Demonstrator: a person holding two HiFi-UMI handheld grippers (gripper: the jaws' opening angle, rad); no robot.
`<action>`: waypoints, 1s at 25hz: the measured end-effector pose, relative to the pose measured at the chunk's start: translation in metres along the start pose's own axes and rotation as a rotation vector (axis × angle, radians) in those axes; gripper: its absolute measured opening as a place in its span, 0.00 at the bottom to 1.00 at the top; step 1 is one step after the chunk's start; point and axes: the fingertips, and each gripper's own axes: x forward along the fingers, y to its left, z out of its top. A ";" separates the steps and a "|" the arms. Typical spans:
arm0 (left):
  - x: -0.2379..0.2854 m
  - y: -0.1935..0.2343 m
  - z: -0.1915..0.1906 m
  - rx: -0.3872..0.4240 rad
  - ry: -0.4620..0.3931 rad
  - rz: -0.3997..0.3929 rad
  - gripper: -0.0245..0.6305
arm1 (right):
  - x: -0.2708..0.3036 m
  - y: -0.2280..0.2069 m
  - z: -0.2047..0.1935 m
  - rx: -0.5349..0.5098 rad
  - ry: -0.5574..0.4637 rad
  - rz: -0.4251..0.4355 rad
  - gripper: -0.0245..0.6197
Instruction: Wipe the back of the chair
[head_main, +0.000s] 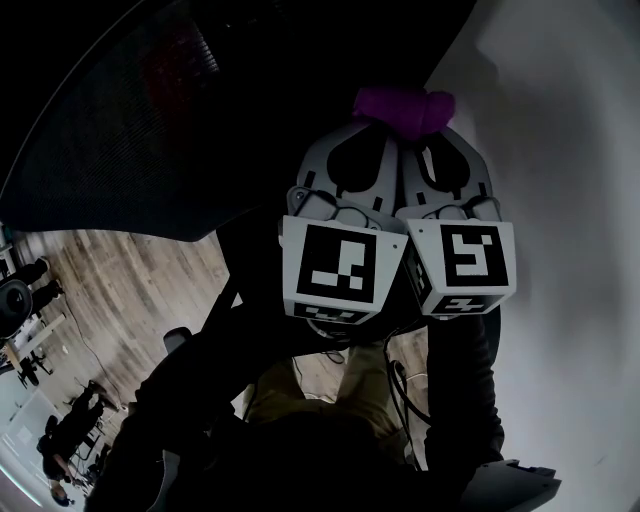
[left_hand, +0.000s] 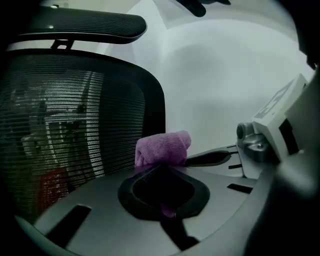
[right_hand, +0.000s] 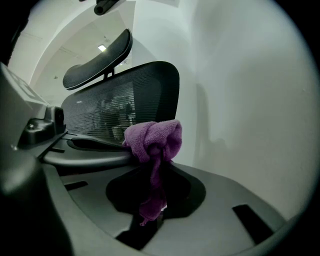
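Fuzzy purple terry cloth (right_hand: 152, 140), black woven mesh chair back (left_hand: 75, 125), smooth matt white wall (right_hand: 240, 100), wood-plank floor (head_main: 130, 300)

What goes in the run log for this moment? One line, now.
left gripper: jaws shut on purple cloth | right gripper: jaws shut on same cloth | chair back: cloth beside its edge, contact unclear

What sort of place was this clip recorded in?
Probably an office or similar workspace: a mesh-backed chair with a headrest, a wood-look floor and a plain white wall. The left gripper and right gripper both clamp a purple cloth.
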 end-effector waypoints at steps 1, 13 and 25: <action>0.001 -0.001 0.000 0.001 0.001 -0.004 0.05 | 0.000 -0.002 0.000 0.002 0.000 -0.003 0.13; 0.006 -0.016 -0.008 -0.025 0.000 -0.007 0.05 | -0.008 -0.013 -0.013 0.015 0.009 -0.007 0.13; 0.005 -0.025 -0.041 -0.054 0.051 -0.008 0.05 | -0.010 -0.010 -0.047 0.031 0.064 0.006 0.13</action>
